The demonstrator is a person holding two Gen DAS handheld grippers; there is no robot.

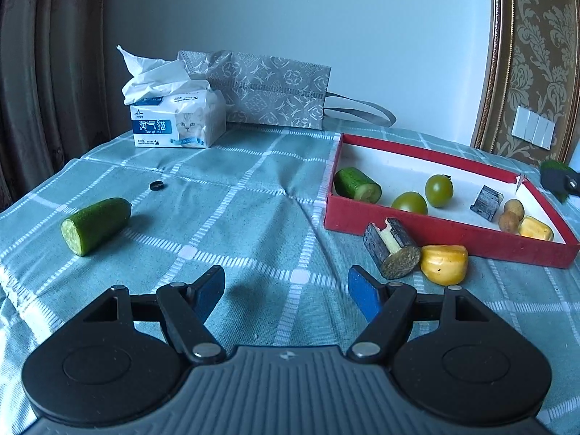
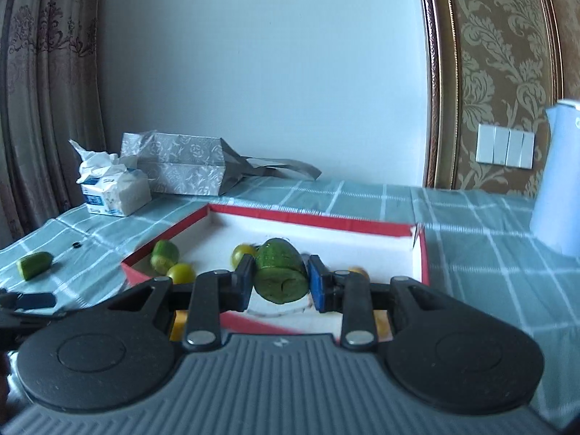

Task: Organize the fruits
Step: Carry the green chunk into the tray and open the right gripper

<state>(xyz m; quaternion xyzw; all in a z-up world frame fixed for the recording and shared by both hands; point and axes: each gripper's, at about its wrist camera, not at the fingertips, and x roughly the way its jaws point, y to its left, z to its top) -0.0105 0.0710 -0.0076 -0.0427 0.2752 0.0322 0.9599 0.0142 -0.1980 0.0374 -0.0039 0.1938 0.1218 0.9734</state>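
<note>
My right gripper (image 2: 280,282) is shut on a green cucumber piece (image 2: 281,272) and holds it above the near side of the red box (image 2: 311,219). That box holds another cucumber piece (image 1: 357,185), two green tomatoes (image 1: 438,190), a dark block (image 1: 487,203), two small brown fruits (image 1: 511,214) and a yellow piece (image 1: 536,228). A dark cut stalk piece (image 1: 393,250) and a second yellow piece (image 1: 444,264) lie on the cloth against the box's front wall (image 1: 435,232). My left gripper (image 1: 286,286) stands open over bare cloth. A third cucumber piece (image 1: 96,224) lies to its far left.
A tissue pack (image 1: 177,119) and a grey patterned bag (image 1: 268,90) stand at the back by the wall. A small black ring (image 1: 156,185) lies on the checked cloth. A pale blue jug (image 2: 558,177) stands to the right of the box. Curtains hang on the left.
</note>
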